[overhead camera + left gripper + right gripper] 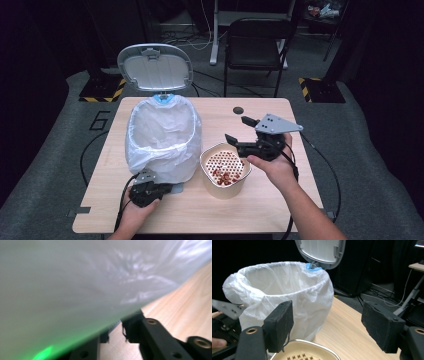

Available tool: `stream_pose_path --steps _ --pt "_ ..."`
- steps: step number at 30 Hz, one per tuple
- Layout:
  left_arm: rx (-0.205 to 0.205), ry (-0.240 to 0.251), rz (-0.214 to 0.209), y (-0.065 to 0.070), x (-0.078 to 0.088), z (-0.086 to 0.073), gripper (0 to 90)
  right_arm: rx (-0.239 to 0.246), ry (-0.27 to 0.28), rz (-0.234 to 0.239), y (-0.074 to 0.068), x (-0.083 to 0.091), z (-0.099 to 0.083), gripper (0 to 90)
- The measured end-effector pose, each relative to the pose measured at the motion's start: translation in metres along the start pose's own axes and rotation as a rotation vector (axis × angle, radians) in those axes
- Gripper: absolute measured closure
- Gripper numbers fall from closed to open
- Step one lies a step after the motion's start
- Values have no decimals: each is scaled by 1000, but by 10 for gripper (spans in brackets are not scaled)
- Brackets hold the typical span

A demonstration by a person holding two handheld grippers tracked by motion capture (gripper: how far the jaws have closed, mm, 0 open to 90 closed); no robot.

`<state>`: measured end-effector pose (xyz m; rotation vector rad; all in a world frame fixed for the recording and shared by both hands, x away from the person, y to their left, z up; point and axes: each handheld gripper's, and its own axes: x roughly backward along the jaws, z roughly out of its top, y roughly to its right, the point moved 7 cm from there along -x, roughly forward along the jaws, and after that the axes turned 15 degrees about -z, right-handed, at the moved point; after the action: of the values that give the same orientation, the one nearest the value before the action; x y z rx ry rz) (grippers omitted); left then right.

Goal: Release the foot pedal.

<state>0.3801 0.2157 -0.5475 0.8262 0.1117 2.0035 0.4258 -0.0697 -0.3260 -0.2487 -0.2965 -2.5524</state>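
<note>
Small lidded bin (162, 137) upright at table's left, grey lid (155, 66) raised, white plastic liner (287, 290) draped over rim. Just right of it, cream container (225, 172) with perforated insert, red-brown scraps (226, 175) lying on top.

A folding chair (256, 42) stood well beyond the right gripper; a hazard-striped base (320, 89) sat farther right.

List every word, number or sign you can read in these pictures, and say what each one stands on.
"6": a large dark numeral on the grey floor mat, left of the table.
Nothing readable on the bin, its lid, the strainer cup or either gripper.
</note>
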Motion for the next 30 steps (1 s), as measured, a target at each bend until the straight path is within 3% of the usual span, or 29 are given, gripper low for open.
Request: stream_pose_path --steps 2,4,5,7,12,13,14,15,16,20,22,27,30 --pt "-2 9 -31 2 7 2 691 -8 -9 -9 4 3 -5 251" --pt "38 23 -49 8 13 2 657 -4 -18 -19 8 6 -12 252" --pt "14 7 -65 9 17 2 643 0 -24 -26 10 8 -15 251" --pt "32 6 -36 10 24 1 630 -3 -31 -34 13 11 -20 255" --pt "8 -19 -11 11 41 -5 603 -21 -30 -67 22 20 -32 256" --pt "-78 -57 10 2 48 -5 596 -23 -34 -72 24 22 -35 256" --pt "-86 -57 16 0 53 -7 589 -23 -33 -76 26 23 -39 256" --pt "1 -21 35 2 55 -11 578 -21 -29 -85 28 24 -42 256" --pt "-22 -36 52 -3 62 -13 573 -37 -40 -92 29 26 -47 258" --pt "42 15 83 -17 76 -20 555 -67 -62 -126 34 29 -68 264" --pt "63 37 101 -23 81 -21 554 -56 -74 -149 37 30 -79 267" --pt "86 64 133 -35 86 -22 547 -51 -108 -186 44 31 -108 275" --pt "103 65 155 -43 85 -23 532 -76 -129 -204 48 31 -124 275"
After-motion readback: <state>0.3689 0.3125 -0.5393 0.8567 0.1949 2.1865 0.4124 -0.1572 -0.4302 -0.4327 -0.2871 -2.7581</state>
